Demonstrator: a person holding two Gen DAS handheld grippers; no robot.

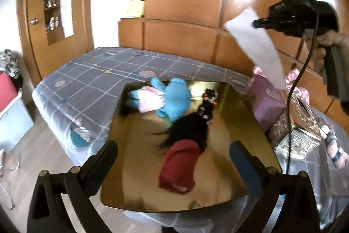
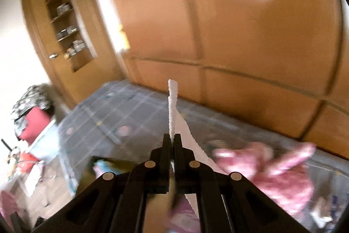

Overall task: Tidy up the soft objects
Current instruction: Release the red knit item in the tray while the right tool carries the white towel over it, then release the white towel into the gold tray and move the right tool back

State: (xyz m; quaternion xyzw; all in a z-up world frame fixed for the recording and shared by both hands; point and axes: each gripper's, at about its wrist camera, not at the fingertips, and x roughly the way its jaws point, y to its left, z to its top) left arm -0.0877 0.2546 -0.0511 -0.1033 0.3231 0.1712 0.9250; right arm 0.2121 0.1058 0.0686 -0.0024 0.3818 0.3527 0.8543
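Right gripper (image 2: 172, 141): pinching white tissue (image 1: 257, 47), aloft above gold tray (image 1: 250, 115).
Left gripper (image 1: 174, 152): spread, empty, over tray.
Tray contents: blue plush (image 1: 174, 97), dark-haired doll (image 1: 192, 130), red cloth (image 1: 181, 165).

Pink plush (image 2: 281, 169) motion-blurred; white tissue's (image 2: 174, 110) lower end hidden.

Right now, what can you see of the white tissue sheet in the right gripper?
The white tissue sheet is a thin, soft-looking paper strip with an embossed edge. The right gripper, shut, pinches it near one end; it touches nothing else. It hangs in the air above the bed's right side, slanting down toward the purple box.
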